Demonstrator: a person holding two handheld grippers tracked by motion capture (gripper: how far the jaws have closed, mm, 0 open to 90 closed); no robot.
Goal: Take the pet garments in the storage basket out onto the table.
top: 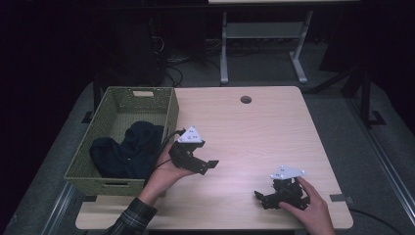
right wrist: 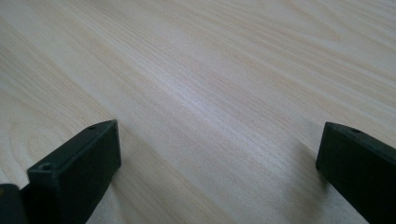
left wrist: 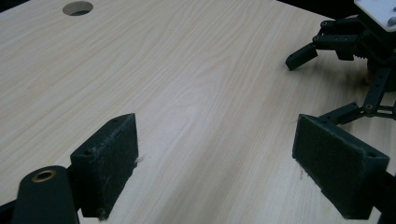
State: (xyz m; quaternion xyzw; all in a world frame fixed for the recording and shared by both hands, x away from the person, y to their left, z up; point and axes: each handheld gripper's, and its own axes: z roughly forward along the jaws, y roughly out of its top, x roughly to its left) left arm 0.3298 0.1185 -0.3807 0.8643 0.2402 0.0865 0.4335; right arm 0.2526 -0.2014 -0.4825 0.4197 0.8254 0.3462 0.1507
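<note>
Spanning most of the high view, one table (top: 254, 127) of pale wood-grain laminate has rounded corners and a single round hole (top: 245, 100) near its far edge. Hanging over its left side sits one rectangular basket (top: 169, 115), woven olive-green, with a slot handle in each short wall. Inside it lies one dark cloth (top: 125, 152), soft and crumpled, bunched toward the near right corner.

Two black grippers are out over the bare wood, each topped by a grey three-cornered plate. The left gripper (top: 208, 166), held in the left hand (top: 166, 171), hovers just right of the basket, near the cloth but not touching it; its jaws stand wide apart, with nothing between them, and its flat rectangular pads (left wrist: 109, 161) carry bits of lint. The right gripper (top: 260, 197), under the right hand (top: 306, 203), rests low at the near right of the table, jaws likewise spread with bare wood between.
</note>
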